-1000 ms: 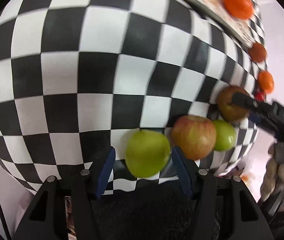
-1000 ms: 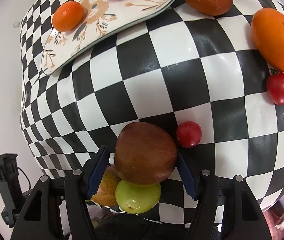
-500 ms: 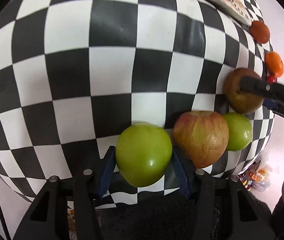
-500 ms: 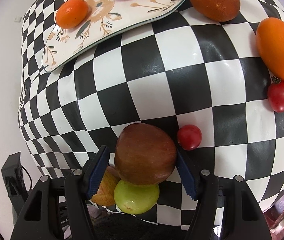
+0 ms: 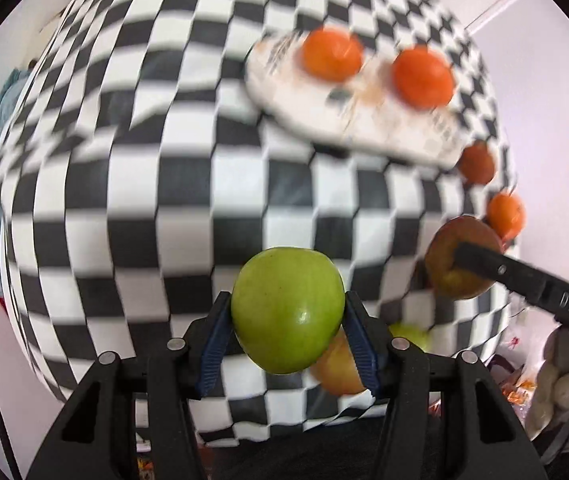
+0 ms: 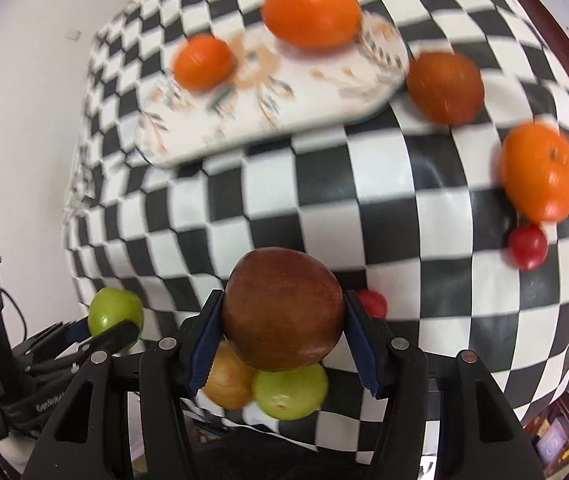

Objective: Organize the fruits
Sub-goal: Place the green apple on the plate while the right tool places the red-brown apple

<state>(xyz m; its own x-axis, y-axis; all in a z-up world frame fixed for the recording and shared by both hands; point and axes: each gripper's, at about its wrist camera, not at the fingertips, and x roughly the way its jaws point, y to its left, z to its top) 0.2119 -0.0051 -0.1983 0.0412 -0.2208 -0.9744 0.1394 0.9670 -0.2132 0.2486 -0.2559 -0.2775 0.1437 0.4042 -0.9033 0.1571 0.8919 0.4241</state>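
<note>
Above the checkered tabletop [image 5: 188,184], my left hand-held gripper [image 5: 287,330] is clamped on a green apple [image 5: 287,309]; right hand-held gripper [image 6: 283,332] clamped on a red apple [image 6: 283,314], both w/ fruit lifted.

Checkered tablecloth [image 6: 324,184] carries a floral plate [image 6: 284,92] far side, loose oranges [image 6: 540,172] and small tomatoes [image 6: 527,247] right — two apples [image 6: 290,396] at near edge.
</note>
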